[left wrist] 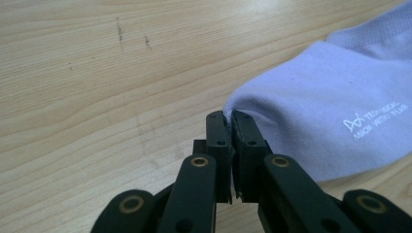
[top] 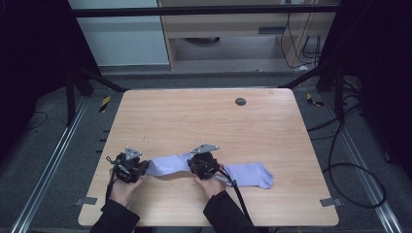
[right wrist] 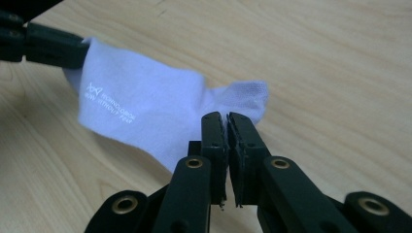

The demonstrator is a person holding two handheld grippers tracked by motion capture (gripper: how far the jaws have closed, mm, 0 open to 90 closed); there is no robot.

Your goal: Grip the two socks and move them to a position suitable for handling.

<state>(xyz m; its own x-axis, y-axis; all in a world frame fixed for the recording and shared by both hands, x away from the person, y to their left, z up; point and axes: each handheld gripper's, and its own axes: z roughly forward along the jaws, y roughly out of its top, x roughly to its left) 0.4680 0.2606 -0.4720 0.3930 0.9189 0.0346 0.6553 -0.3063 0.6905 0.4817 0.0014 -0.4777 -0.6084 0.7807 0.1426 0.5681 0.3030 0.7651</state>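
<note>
A lavender sock (top: 167,164) with small white lettering is stretched between my two grippers near the table's front edge. My left gripper (top: 144,167) is shut on one end of it; in the left gripper view the jaws (left wrist: 227,119) pinch the sock's (left wrist: 320,111) edge. My right gripper (top: 191,165) is shut on the other end, and the right gripper view shows its jaws (right wrist: 226,119) closed on the cloth (right wrist: 141,107). The left gripper's fingers (right wrist: 48,46) hold the far corner there. A second lavender sock (top: 250,174) lies flat just right of my right hand.
The wooden table (top: 194,116) has a dark round grommet (top: 240,101) near its far edge. A black cable (top: 239,196) trails from the right gripper over the front edge. Metal rails and floor cables flank the table.
</note>
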